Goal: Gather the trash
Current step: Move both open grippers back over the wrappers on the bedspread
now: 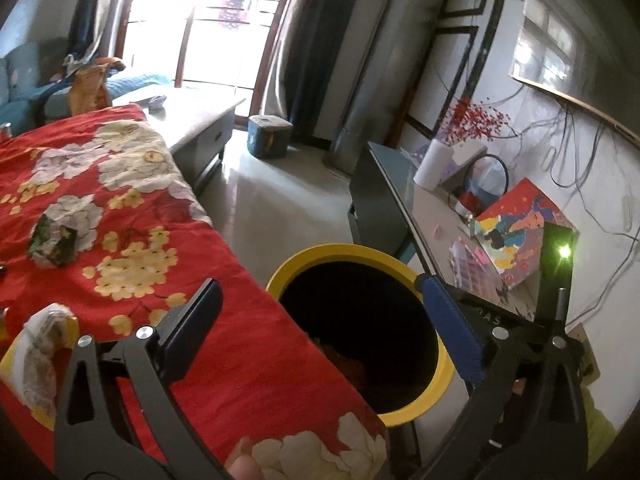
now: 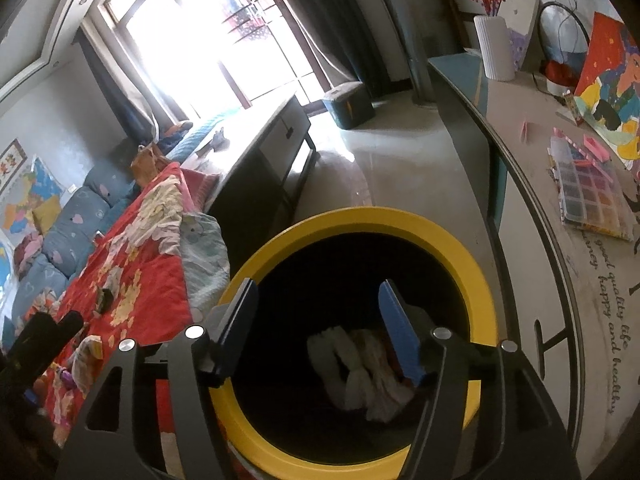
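Yellow-rimmed round bin with a black interior (image 2: 472, 268): one, directly below the right gripper (image 2: 320, 328), whose jaws stand apart with nothing between them. Crumpled white paper trash (image 2: 360, 372) lies inside the bin, visible in the right wrist view only. Left gripper (image 1: 320, 316) is spread wide and empty, over the bin's edge. Left of it, on the red floral cloth (image 1: 120, 184), one dark crumpled wrapper (image 1: 52, 246). Right-hand tabletop lettering (image 2: 612, 336) reads "quality life happy and healthy".

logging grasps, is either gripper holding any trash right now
Nothing is held. The left gripper and right gripper are both open and empty above the yellow-rimmed round bin; white crumpled paper lies inside.
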Action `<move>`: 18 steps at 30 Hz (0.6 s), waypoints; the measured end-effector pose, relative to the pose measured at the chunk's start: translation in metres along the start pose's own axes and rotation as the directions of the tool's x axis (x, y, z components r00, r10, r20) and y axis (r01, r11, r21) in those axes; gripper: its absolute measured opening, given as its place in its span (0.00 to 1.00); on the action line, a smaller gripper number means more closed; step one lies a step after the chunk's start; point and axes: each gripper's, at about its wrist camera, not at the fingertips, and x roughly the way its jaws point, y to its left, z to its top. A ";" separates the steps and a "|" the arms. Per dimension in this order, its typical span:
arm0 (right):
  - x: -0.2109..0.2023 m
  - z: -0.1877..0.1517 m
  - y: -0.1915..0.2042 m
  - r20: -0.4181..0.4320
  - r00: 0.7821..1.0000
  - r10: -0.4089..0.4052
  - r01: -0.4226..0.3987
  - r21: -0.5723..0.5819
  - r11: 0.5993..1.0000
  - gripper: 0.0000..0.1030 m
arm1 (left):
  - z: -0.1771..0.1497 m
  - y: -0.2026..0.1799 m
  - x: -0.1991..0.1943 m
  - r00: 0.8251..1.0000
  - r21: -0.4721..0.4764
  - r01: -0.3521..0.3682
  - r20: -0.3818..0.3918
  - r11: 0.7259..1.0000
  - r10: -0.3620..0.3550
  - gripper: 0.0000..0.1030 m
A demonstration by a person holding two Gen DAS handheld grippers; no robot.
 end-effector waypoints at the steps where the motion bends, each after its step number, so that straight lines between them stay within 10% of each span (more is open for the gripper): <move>1: -0.001 0.001 0.002 0.005 1.000 0.003 -0.003 -0.003 1.000 0.62 | 0.000 0.002 -0.003 1.000 -0.009 -0.004 0.005 1.000 0.004 0.89; 18: -0.027 0.002 0.053 0.072 0.995 0.075 -0.068 -0.096 0.993 0.71 | -0.002 0.035 -0.053 0.994 -0.090 -0.060 0.083 0.994 0.067 0.89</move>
